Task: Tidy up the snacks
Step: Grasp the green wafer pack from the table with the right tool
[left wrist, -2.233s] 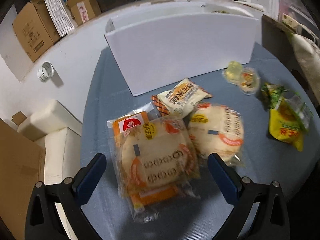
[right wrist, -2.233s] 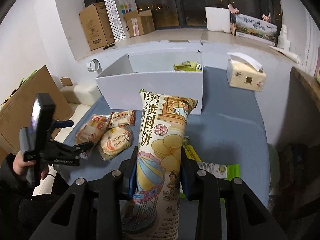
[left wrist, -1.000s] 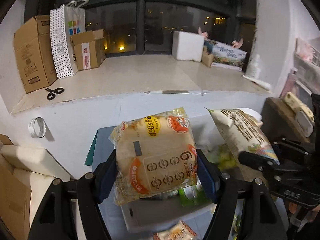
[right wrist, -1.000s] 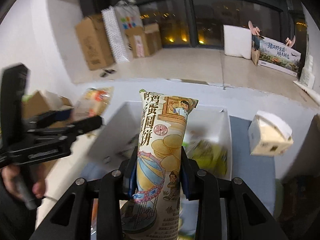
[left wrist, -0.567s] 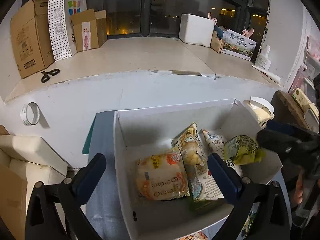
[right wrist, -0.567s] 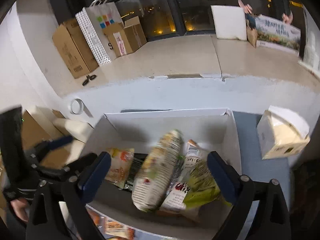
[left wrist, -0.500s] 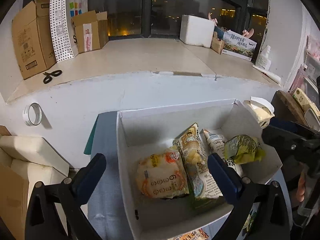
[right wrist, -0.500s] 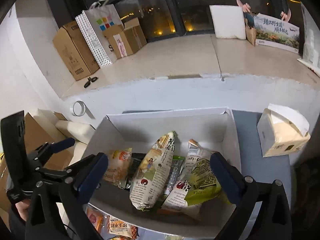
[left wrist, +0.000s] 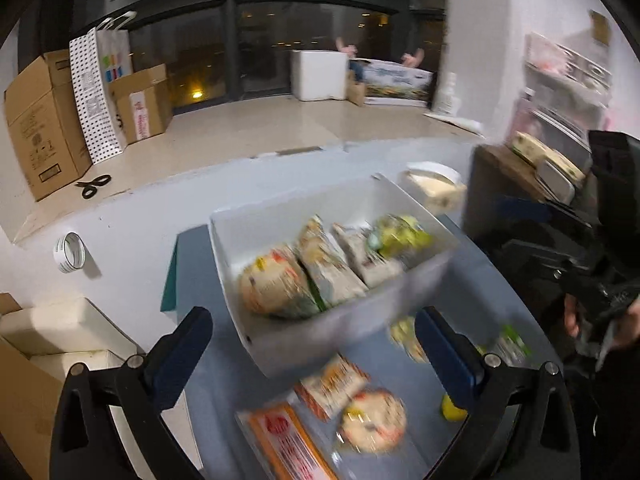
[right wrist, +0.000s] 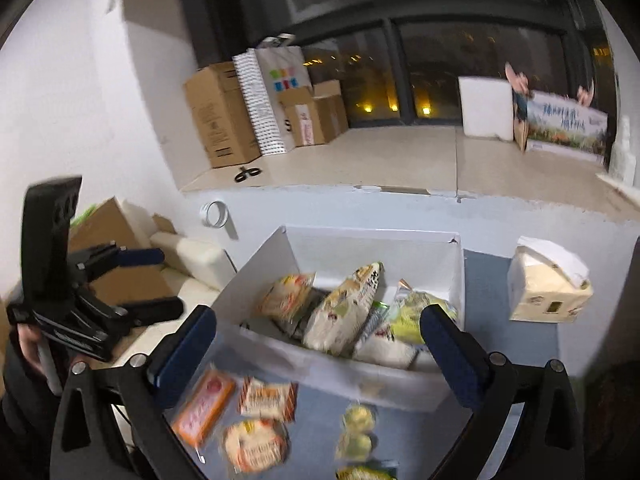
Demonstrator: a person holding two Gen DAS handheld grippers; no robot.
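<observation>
Left wrist view: both my tongs, left (left wrist: 310,352) and right (right wrist: 316,350), now spread empty; both packets lie released inside white box (left wrist: 320,332). Remaining snacks (left wrist: 370,420) lie before box.

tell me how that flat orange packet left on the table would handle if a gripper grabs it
The orange packet lies flat and thin, so it probably flexes and is hard to get pads under. Its clear film wrap looks glossy, likely slippery. It seems light for its size.
</observation>
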